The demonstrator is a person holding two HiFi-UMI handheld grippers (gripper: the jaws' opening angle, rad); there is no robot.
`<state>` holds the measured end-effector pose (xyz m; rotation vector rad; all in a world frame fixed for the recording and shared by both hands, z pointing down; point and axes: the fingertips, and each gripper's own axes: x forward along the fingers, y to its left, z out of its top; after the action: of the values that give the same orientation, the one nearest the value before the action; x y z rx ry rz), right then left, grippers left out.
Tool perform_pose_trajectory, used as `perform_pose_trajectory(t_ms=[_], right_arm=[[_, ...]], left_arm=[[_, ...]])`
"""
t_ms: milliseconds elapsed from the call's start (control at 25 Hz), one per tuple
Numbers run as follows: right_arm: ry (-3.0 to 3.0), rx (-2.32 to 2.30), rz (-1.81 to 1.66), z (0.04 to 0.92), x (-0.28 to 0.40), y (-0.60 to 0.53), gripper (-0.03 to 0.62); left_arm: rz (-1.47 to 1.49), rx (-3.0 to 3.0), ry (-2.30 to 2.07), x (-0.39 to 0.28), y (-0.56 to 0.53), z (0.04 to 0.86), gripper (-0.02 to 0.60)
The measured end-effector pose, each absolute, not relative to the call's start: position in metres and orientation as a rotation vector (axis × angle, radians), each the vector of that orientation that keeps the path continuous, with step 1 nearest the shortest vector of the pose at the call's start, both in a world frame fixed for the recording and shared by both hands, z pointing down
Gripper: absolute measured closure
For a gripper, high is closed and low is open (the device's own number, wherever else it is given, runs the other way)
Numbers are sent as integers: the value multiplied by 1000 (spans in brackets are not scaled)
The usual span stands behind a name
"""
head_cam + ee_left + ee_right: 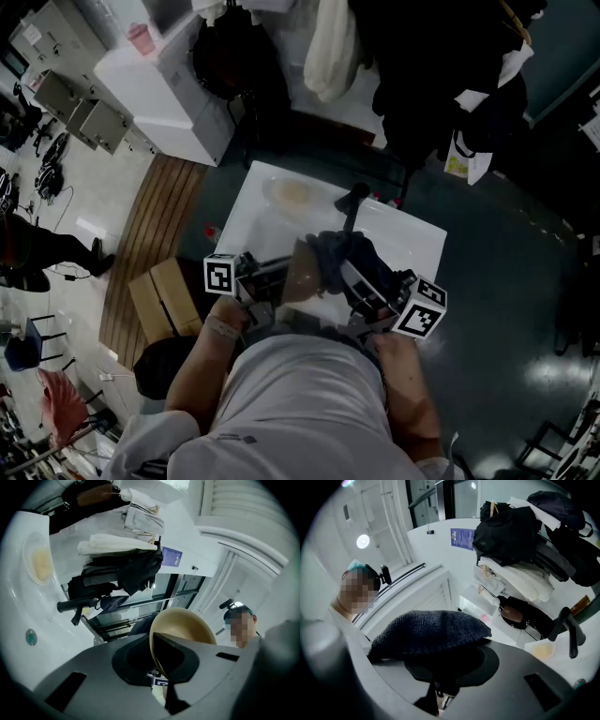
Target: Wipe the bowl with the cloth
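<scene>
Head view: the person stands at a white desk [417, 246] with a gripper in each hand, both raised over the desk top.

Left gripper [159, 660] — its fingers [101, 681] are closed on the rim of the bowl [183, 629]. The bowl is tan, tipped up on edge and held clear of the desk, with its hollow turned toward the right gripper. The rim is seen pinched between the two fingers in the left gripper view.

Right gripper [439, 674] — its fingers [527, 679] are clamped on the cloth [430, 631]. The cloth is dark blue and knitted, bunched into a rounded pad that sits over the finger tips.

In the head view the cloth is seen just beside the bowl, over the middle of the desk, and overlapping its edge. Contact cannot be confirmed from that view.

On the desk, well beyond the bowl, a round recess [292, 195] with a yellowish stain is noted, and near it a black lever [352, 202]. Dark bags and pale garments [441, 66] are hung behind the desk.
</scene>
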<state>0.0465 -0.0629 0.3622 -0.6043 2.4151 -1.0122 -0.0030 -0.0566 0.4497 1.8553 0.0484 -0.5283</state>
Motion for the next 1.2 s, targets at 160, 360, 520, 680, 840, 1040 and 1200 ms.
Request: perform_pose_trajectory(t_ms=[160, 360, 520, 680, 840, 1040, 1200], right_arm=[[2454, -536, -1000, 355, 35, -52, 519], [2499, -489, -1018, 364, 23, -37, 519], [2509, -465, -1056, 374, 15, -29, 519], [2514, -458, -1097, 384, 7, -24, 519], [2506, -470, -1124, 391, 6, -25, 519], [2501, -549, -1151, 401, 14, -37, 519], [2487, -603, -1141, 401, 21, -47, 519]], left_arm=[[-565, 1813, -14, -9, -69, 453, 561], [-632, 1779, -62, -17, -86, 452, 561], [-689, 1760, -63, -22, -93, 444, 561], [-751, 1731, -34, -25, -98, 434, 561], [-782, 1718, -3, -28, -96, 429, 561], [-792, 1729, 55, -28, -89, 421, 562], [-766, 1745, 81, -23, -83, 421, 561]])
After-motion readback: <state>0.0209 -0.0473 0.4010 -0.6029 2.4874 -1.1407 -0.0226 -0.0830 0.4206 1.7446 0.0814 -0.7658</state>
